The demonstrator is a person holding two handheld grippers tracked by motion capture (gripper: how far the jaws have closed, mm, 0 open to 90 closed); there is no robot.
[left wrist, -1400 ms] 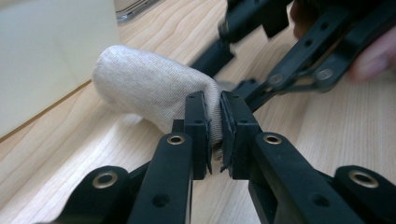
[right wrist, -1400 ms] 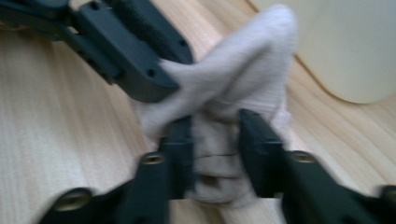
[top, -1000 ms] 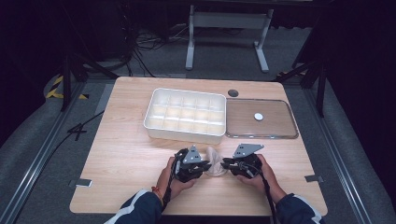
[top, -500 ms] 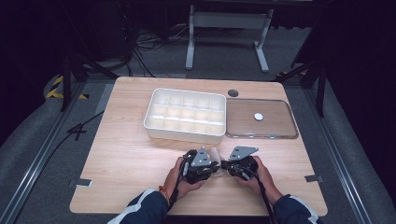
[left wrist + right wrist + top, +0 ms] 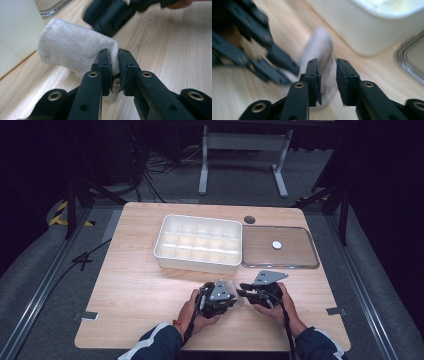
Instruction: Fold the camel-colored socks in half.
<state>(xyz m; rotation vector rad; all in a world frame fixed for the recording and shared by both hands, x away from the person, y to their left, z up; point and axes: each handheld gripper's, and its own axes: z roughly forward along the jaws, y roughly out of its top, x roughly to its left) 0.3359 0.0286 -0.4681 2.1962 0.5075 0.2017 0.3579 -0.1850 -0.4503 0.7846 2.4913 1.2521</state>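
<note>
Near the front edge of the wooden table point(image 5: 135, 290), the left gripper point(image 5: 114, 65) has its jaws pressed together on a fold of a small grey knitted cloth point(image 5: 72, 51); the rest of the cloth bulges out to the left, above the wood. The right gripper point(image 5: 327, 75) has its jaws parted with the same cloth point(image 5: 319, 50) lying between them, but this view is blurred, so I cannot tell if the pads touch it. In the high view the cloth point(image 5: 238, 296) is mostly hidden between the two grippers. Behind them stands a white compartment tray point(image 5: 199, 244), and just beside it on the right lies a clear lid point(image 5: 279, 248) with a small white disc point(image 5: 276, 244) on it. No writing can be read anywhere.
</note>
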